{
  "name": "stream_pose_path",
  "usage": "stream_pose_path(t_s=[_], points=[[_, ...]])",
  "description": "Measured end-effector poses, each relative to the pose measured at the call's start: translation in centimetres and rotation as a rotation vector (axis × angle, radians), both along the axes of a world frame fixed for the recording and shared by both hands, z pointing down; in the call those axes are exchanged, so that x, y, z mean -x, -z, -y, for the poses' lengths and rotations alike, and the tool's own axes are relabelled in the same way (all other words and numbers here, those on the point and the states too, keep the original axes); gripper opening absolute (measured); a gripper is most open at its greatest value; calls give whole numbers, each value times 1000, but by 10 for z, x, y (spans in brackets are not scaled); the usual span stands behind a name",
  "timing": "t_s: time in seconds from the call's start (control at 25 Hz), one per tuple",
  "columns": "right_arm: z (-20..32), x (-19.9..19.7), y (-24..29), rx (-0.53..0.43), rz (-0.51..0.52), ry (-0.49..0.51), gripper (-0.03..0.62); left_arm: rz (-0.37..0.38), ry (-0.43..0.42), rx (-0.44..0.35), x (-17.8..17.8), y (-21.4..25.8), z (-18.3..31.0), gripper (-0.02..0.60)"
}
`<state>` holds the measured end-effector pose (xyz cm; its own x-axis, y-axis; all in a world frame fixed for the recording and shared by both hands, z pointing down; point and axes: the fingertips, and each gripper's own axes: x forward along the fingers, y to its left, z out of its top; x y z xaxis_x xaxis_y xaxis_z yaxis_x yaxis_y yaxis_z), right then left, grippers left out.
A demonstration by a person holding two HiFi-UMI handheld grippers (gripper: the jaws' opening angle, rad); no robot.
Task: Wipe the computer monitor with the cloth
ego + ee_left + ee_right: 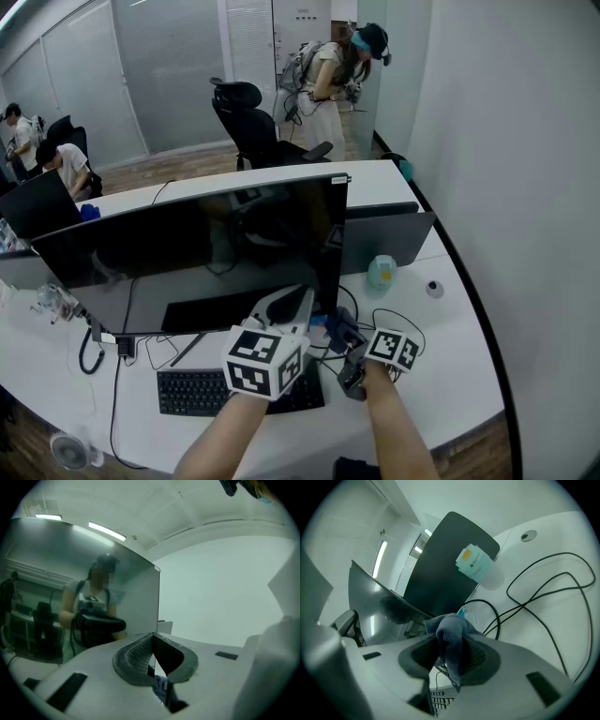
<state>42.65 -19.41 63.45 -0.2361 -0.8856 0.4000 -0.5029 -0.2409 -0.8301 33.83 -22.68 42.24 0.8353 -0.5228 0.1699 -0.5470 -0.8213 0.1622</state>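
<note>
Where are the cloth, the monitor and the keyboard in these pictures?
cloth [451, 632], right gripper view, on its bunched grey fold.
monitor [206, 248], head view, on the middle of its dark screen.
keyboard [190, 392], head view, on its left keys.

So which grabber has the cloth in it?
The right gripper has it: a grey cloth is pinched between its jaws. The left gripper has its jaws closed together with nothing in them.
</note>
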Motion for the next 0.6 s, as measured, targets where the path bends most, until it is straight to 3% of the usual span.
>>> stream_pose_path(t_s=[0.28, 0.6], points=[[-9, 13, -12, 46, -32, 20, 126, -10, 2, 13, 9, -3, 0, 6], [3, 22, 2, -4, -96, 11, 124, -24, 14, 27, 22, -6, 1, 6]])
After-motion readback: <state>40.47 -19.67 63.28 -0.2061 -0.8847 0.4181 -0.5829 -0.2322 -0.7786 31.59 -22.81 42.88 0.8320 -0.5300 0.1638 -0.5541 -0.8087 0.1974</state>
